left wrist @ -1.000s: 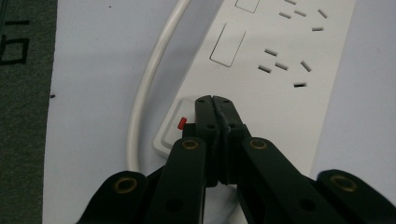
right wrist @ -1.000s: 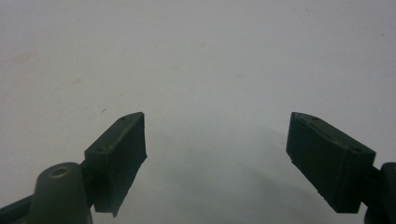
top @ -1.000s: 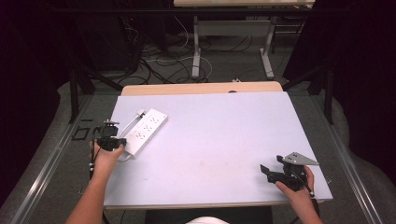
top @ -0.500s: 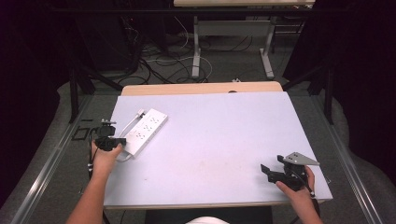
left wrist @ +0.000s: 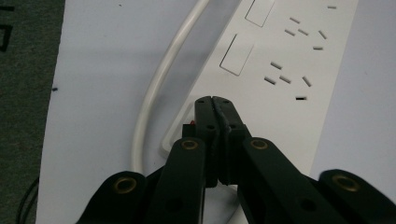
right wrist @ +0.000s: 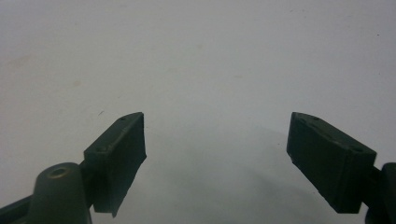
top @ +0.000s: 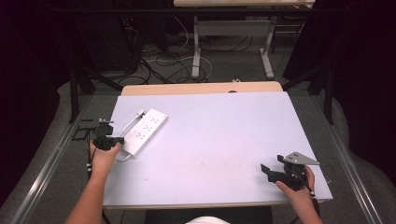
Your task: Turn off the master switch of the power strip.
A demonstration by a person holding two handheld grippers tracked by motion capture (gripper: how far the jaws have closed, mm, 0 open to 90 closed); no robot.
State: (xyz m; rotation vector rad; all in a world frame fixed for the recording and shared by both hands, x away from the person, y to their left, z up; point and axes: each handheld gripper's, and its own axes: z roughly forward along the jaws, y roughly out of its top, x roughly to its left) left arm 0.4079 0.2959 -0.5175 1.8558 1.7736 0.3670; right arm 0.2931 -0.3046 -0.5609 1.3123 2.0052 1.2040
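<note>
A white power strip lies slantwise near the table's left edge, its white cable looping back along its left side. My left gripper sits at the strip's near end. In the left gripper view its jaws are pressed together, and the gripper hovers over the end of the power strip, where a small red part peeks out beside the left jaw. The cable curves past on the left. My right gripper rests at the table's front right corner; the gripper is open and holds nothing.
The pale table top has a wooden strip along its far edge. Black frame parts lie just off the left edge. Cables and table legs cover the floor beyond.
</note>
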